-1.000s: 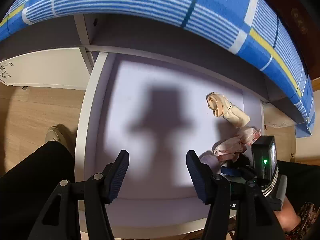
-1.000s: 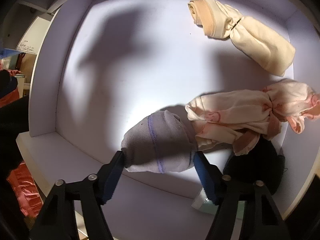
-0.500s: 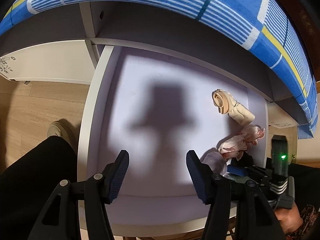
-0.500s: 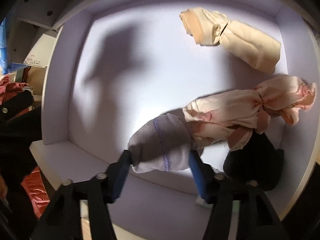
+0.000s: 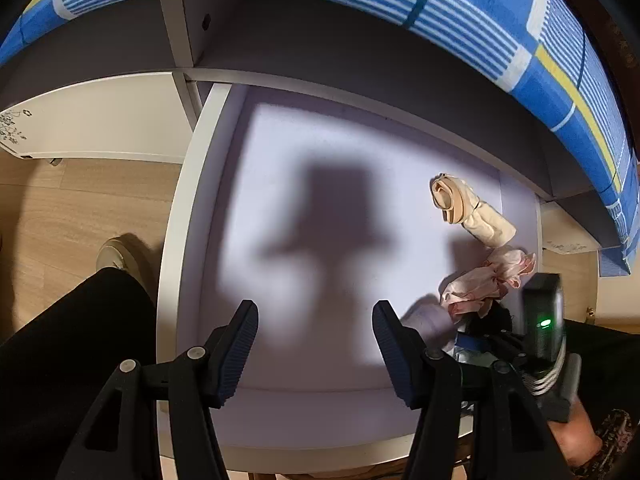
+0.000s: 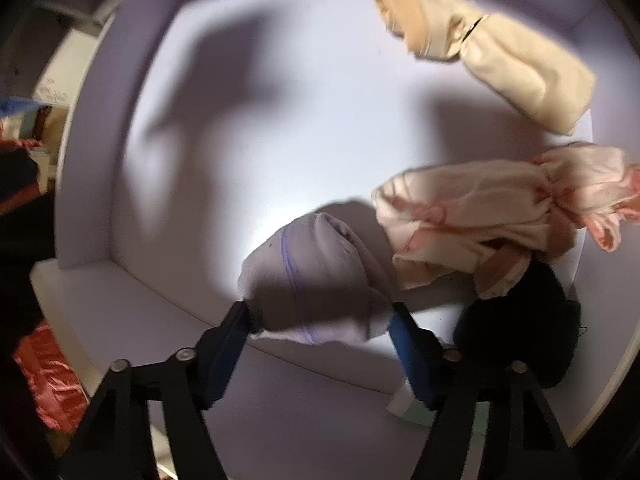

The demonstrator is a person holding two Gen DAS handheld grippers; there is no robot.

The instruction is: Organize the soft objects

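My right gripper (image 6: 320, 320) has the grey sock bundle (image 6: 316, 276) between its pads, which touch the bundle on both sides, and the jaws are closing on it; the bundle sits at the near edge of the white drawer (image 6: 120, 280), touching the pink-patterned bundle (image 6: 480, 224) to its right; a black bundle (image 6: 520, 328) lies just below that one, in the drawer's near right corner; the cream bundle (image 6: 500, 52) lies farther back, apart from the rest. My left gripper (image 5: 314, 344) hangs over the bare middle of the drawer with its jaws apart and nothing between them; beyond the drawer, a blue striped bedcover (image 5: 460, 4) hangs above; my dark trouser leg (image 5: 68, 352) and a shoe (image 5: 116, 252) show over the wooden floor (image 5: 60, 208) to the left.
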